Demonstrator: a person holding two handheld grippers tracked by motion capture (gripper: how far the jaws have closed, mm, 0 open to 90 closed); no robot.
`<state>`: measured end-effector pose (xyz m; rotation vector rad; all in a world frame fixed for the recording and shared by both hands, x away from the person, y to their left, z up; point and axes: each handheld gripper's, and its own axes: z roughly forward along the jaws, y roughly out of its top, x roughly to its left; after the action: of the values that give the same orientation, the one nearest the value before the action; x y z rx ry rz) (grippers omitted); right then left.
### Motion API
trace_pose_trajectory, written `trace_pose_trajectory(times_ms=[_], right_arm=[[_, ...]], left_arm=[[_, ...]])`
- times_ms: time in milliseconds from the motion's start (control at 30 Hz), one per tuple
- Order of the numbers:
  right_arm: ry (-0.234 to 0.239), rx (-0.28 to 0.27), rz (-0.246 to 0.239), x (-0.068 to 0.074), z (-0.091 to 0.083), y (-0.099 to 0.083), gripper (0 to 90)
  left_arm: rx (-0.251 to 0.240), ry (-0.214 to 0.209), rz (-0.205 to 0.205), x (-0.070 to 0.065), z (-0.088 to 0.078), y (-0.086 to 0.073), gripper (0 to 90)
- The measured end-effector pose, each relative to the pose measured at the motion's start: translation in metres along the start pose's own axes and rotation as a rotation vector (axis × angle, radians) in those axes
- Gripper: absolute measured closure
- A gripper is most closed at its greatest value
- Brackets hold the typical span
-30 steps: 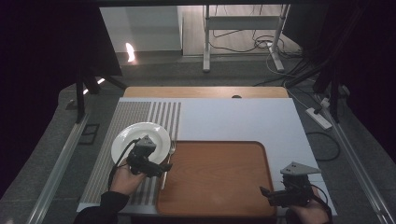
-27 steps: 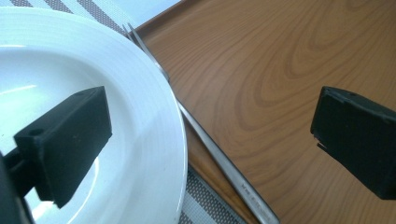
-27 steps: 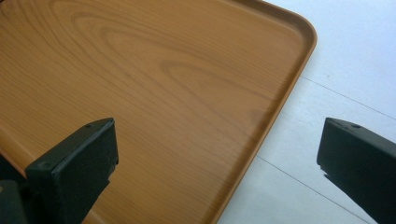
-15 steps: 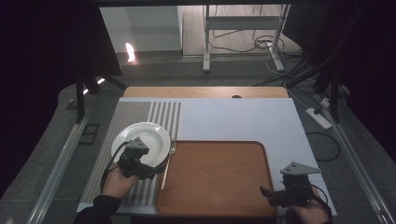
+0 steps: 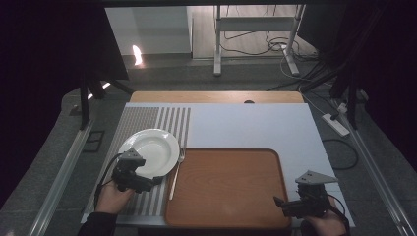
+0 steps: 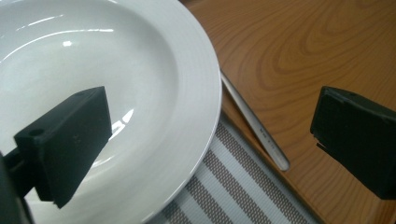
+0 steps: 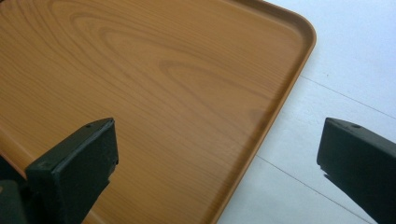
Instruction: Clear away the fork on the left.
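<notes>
Plainly, left tool (image 6: 210,144) gapes over unmarked plate (image 6: 154,70)

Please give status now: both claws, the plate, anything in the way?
Left claw open over plate rim. Right claw open, empty, over tray corner. Fork beside plate.

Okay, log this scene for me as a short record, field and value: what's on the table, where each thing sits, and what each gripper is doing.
plate: white plate, empty, on the striped mat
fork: fork lies between the plate and the tray, along the tray's left edge
tray: wooden tray, empty, on the white sheet
left gripper: left gripper open, jaws astride the plate's rim
right gripper: right gripper open, jaws astride the tray's right edge near a corner
</notes>
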<state>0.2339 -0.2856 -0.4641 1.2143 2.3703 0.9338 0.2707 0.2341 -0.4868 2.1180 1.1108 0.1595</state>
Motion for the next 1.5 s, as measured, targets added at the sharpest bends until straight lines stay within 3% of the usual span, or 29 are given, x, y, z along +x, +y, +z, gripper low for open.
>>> trace_pose_trajectory(times_ms=[767,1167,1500], right_arm=[[-0.002,0.007,0.009,0.0,0.001,0.0,0.0],[-0.007,0.011,0.009,0.0,0.001,0.0,0.0],[-0.01,0.015,0.011,0.0,0.001,0.0,0.0]], left_arm=[[-0.048,0.023,-0.089,0.009,-0.034,-0.039,0.0],[-0.058,0.052,-0.107,0.007,-0.047,-0.055,0.0],[-0.015,0.104,-0.101,0.002,-0.053,-0.062,0.0]])
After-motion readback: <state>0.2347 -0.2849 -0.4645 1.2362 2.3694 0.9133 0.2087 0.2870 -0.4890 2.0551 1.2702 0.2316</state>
